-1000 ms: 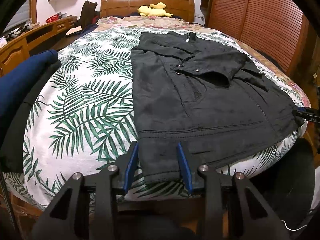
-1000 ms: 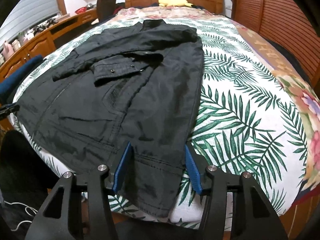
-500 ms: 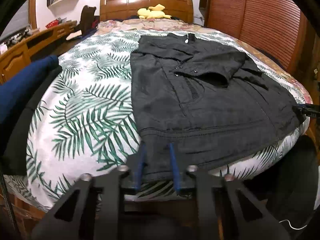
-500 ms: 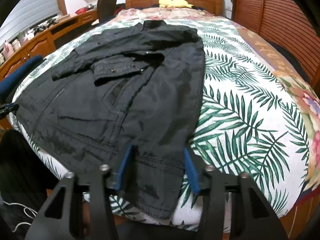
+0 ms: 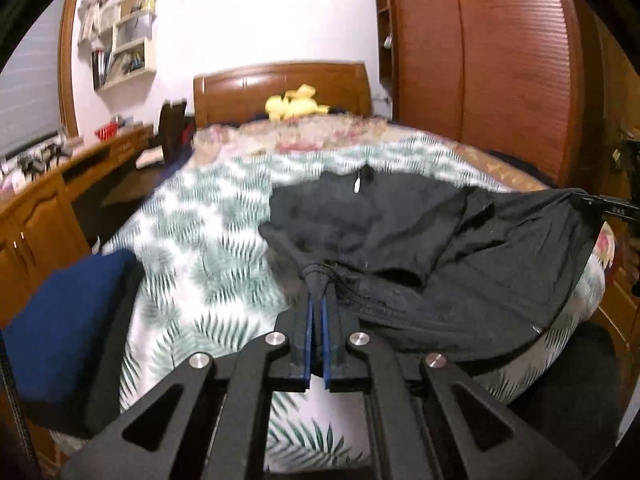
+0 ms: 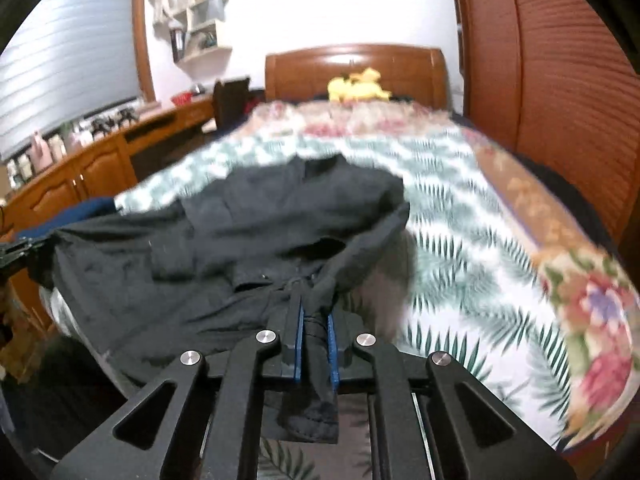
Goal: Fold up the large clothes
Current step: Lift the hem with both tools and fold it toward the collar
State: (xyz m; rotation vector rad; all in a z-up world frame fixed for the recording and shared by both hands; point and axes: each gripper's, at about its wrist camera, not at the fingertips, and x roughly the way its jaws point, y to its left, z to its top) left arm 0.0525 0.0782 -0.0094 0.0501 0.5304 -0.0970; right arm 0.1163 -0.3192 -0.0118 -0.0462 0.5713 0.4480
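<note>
A large black jacket (image 5: 420, 236) lies on the bed with its bottom hem lifted off the cover. My left gripper (image 5: 318, 300) is shut on the hem's left corner. My right gripper (image 6: 316, 312) is shut on the hem's right corner, and a flap of cloth hangs down between its fingers. The jacket (image 6: 240, 232) stretches between the two grippers. Its collar end rests on the bed farther away. The right gripper shows in the left wrist view at the far right (image 5: 600, 206), holding the cloth taut. The left gripper shows in the right wrist view at the far left (image 6: 16, 252).
The bed has a palm-leaf cover (image 5: 208, 240) and a wooden headboard (image 5: 280, 88) with a yellow plush toy (image 5: 294, 106). A blue cushion (image 5: 68, 320) lies at the near left. A wooden desk (image 5: 60, 192) runs along the left; a wooden wardrobe (image 5: 500, 60) stands on the right.
Both grippers have closed on the jacket's hem corners and lifted them up off the bed. The views have tilted upward and the hem now hangs stretched between the grippers.
</note>
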